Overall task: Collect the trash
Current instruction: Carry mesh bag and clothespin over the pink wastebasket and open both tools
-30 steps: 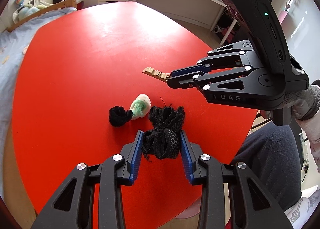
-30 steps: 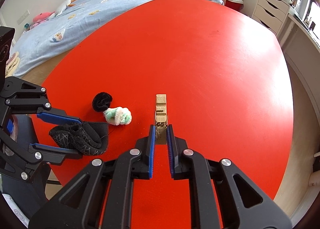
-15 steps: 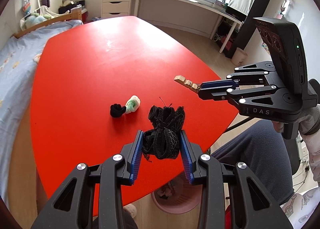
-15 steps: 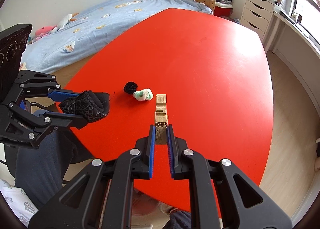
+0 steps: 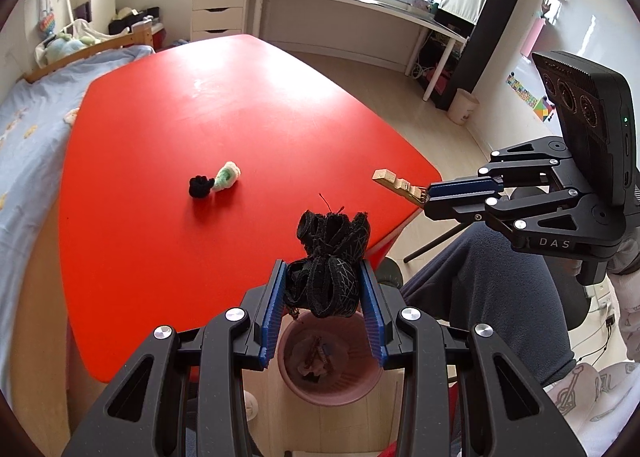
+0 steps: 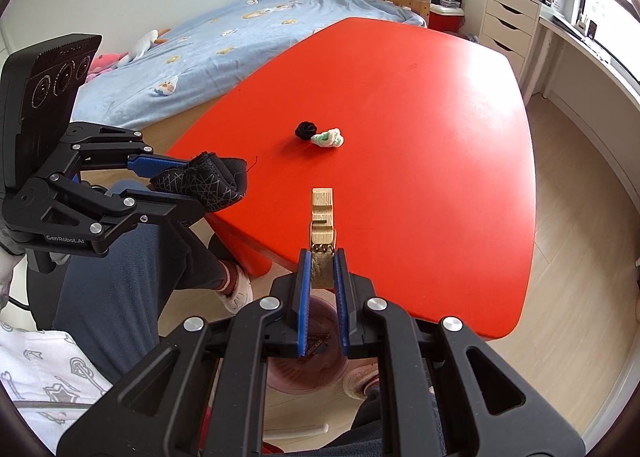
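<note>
Two pieces lifted, over bin (image 5: 329, 373).
Left gripper (image 5: 324, 297) clamps sock (image 5: 330, 257); right gripper (image 6: 322, 297) clamps peg (image 6: 322, 225). Scraps (image 5: 216, 185) left at 11 o'clock.

Red table (image 5: 168, 145) with a black wad (image 5: 200, 187) touching a white-green wad (image 5: 227, 180).

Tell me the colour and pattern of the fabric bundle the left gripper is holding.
The fabric bundle is black with thin pale criss-cross lines, clearest in the left wrist view.
</note>
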Demonstrator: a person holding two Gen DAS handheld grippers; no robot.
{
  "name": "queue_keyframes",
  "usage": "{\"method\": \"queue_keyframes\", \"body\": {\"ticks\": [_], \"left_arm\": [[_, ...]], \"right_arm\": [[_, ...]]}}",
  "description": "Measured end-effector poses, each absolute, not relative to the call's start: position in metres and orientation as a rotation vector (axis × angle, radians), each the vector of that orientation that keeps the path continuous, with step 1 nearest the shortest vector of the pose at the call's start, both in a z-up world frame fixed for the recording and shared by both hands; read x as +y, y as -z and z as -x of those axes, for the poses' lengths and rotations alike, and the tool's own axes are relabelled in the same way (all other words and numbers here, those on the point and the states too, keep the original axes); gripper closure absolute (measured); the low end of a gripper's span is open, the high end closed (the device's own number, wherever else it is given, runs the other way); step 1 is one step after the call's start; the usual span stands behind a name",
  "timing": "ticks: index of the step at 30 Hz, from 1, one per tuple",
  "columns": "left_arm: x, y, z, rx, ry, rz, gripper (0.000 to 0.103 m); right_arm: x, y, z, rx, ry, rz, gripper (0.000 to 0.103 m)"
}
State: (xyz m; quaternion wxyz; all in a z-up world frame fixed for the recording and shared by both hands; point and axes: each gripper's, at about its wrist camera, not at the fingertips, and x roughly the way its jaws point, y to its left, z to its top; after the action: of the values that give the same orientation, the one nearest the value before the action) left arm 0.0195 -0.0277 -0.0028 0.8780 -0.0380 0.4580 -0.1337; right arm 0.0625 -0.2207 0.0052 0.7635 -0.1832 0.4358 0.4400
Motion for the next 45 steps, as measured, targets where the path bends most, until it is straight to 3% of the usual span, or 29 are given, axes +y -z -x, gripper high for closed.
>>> {"method": "queue_keyframes", "body": {"ticks": [20,21,22,23,24,25,26,27,30,45], "left_arm": [[-0.058,0.036,0.017,1.029,0.332,0.06,0.067],[-0.058,0.036,0.017,1.031,0.333,0.061,0.065],[-0.058,0.036,0.018,1.029,0.332,0.063,0.052],[-0.057,0.035,0.018,1.024,0.325,0.064,0.042],[-0.056,0.035,0.019,1.013,0.309,0.065,0.025],[-0.054,0.034,0.019,1.001,0.286,0.065,0.015],[-0.053,0.033,0.019,0.997,0.268,0.065,0.014],[-0.051,0.034,0.019,1.001,0.254,0.064,0.013],[-0.044,0.034,0.018,1.002,0.22,0.073,0.008],[-0.032,0.034,0.019,1.007,0.183,0.111,0.008]], "right_arm": [[-0.243,0.019,-0.014,1.033,-1.007,0.371,0.092],[-0.242,0.02,-0.013,1.035,-1.015,0.369,0.092],[-0.243,0.02,-0.013,1.033,-1.015,0.367,0.091],[-0.244,0.02,-0.014,1.031,-1.007,0.366,0.089],[-0.245,0.021,-0.015,1.026,-0.996,0.369,0.073],[-0.246,0.022,-0.017,1.02,-0.982,0.37,0.042],[-0.248,0.021,-0.018,1.009,-0.968,0.363,0.016],[-0.249,0.021,-0.019,1.001,-0.963,0.354,0.011],[-0.25,0.024,-0.021,1.009,-0.936,0.361,0.005],[-0.25,0.028,-0.027,1.023,-0.923,0.341,0.003]]}}
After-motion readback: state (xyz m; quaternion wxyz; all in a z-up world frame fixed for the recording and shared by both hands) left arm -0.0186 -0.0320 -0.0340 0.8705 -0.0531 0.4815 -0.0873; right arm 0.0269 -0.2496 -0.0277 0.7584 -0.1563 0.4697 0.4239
